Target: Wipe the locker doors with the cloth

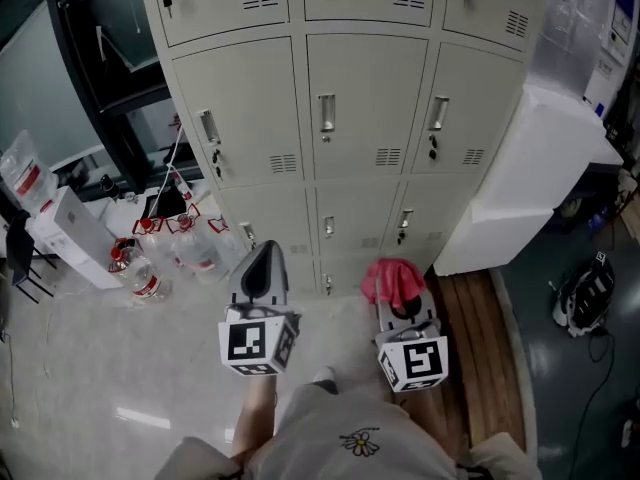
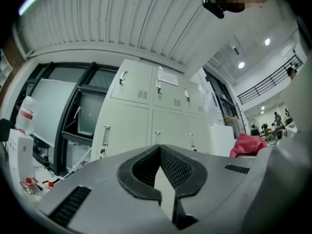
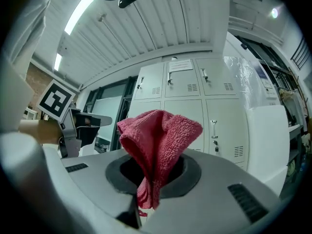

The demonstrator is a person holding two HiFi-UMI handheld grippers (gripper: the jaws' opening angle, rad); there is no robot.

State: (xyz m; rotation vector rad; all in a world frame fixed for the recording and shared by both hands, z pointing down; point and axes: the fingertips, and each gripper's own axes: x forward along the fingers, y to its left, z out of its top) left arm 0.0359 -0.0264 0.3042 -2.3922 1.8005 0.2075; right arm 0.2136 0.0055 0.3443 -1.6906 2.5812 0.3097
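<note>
Clamping cloth (image 3: 158, 140) — right tongs (image 3: 152, 179), left tongs (image 2: 160, 150) closed, lockers (image 1: 350, 98) well apart

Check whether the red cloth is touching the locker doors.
Apart. The right gripper view shows the cloth pinched in the right hand-held gripper, with the locker doors standing well beyond it.

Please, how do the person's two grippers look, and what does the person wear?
Both look alike: a smooth grey wedge-shaped shell with small ribbed slots and dark pads at the left claw and the right claw. Each carries a white cube with black square markers, the left cube and the right cube. The person wears a pale top with a small flower emblem.
</note>
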